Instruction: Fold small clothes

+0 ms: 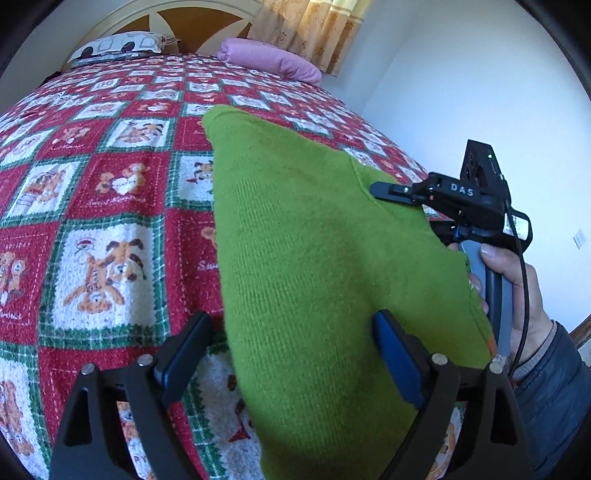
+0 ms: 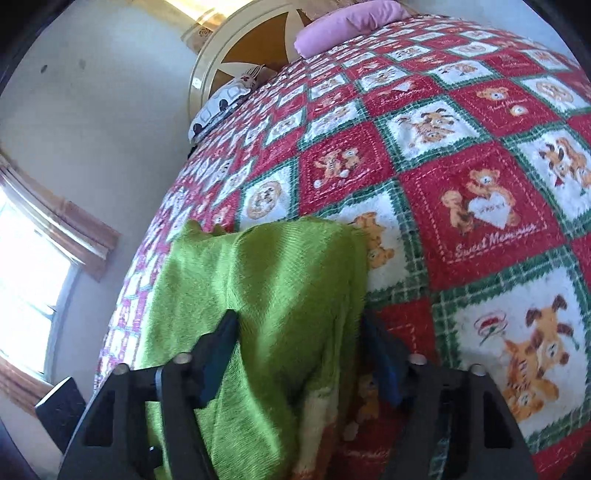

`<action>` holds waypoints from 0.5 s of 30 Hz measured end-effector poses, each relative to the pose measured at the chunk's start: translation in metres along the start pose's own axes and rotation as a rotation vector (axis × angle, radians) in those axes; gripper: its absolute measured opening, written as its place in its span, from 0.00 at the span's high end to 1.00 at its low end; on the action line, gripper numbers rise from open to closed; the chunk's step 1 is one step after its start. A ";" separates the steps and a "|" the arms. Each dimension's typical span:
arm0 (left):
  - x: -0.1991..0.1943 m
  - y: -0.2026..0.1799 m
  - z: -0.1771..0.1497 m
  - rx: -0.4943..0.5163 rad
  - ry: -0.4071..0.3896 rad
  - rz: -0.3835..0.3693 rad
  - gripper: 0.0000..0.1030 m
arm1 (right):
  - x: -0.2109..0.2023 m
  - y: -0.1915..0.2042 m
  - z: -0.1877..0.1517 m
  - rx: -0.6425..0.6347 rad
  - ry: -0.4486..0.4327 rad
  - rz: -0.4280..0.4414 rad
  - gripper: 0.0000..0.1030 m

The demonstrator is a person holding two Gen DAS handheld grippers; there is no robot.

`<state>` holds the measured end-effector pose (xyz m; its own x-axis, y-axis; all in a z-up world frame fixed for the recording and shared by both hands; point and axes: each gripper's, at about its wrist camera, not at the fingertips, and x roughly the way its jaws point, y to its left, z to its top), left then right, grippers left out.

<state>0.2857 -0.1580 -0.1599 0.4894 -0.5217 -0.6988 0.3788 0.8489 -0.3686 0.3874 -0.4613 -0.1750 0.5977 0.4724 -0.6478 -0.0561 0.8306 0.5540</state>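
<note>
A small green knitted garment [image 1: 314,251] lies on the red, white and green patterned bedspread [image 1: 103,206]. My left gripper [image 1: 291,354] is open, its blue-padded fingers [image 1: 184,354] spread over the garment's near edge, the cloth passing between them. The right gripper [image 1: 384,194] shows in the left wrist view at the garment's far right edge, held by a hand. In the right wrist view the garment [image 2: 258,291] lies bunched between my right gripper's [image 2: 299,350] spread fingers [image 2: 218,354]. An orange and white trim [image 2: 314,417] shows at its near hem.
A pink rolled pillow [image 1: 269,59] and a black-and-white patterned pillow [image 1: 122,48] lie at the headboard [image 1: 177,22]. A white wall [image 1: 461,92] and curtain [image 1: 314,29] border the bed's far side. A window [image 2: 29,288] is at the left.
</note>
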 end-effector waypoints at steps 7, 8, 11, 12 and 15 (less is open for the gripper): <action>0.003 -0.005 0.002 0.023 0.005 0.023 0.09 | 0.003 -0.004 0.002 0.000 -0.023 0.010 0.46; 0.003 -0.005 0.002 0.024 0.005 0.023 0.09 | 0.004 -0.003 0.002 -0.007 -0.023 0.011 0.50; 0.005 -0.007 0.002 0.033 0.006 0.022 0.09 | 0.004 -0.003 0.000 -0.017 -0.024 0.032 0.58; 0.005 -0.008 0.002 0.036 0.005 0.023 0.09 | 0.005 -0.003 0.000 -0.016 -0.026 0.035 0.58; 0.005 -0.011 0.003 0.046 0.005 0.022 0.10 | 0.006 -0.003 -0.001 -0.020 -0.026 0.027 0.58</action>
<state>0.2864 -0.1700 -0.1582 0.4942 -0.5027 -0.7093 0.4038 0.8553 -0.3248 0.3905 -0.4608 -0.1809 0.6162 0.4871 -0.6189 -0.0884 0.8237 0.5602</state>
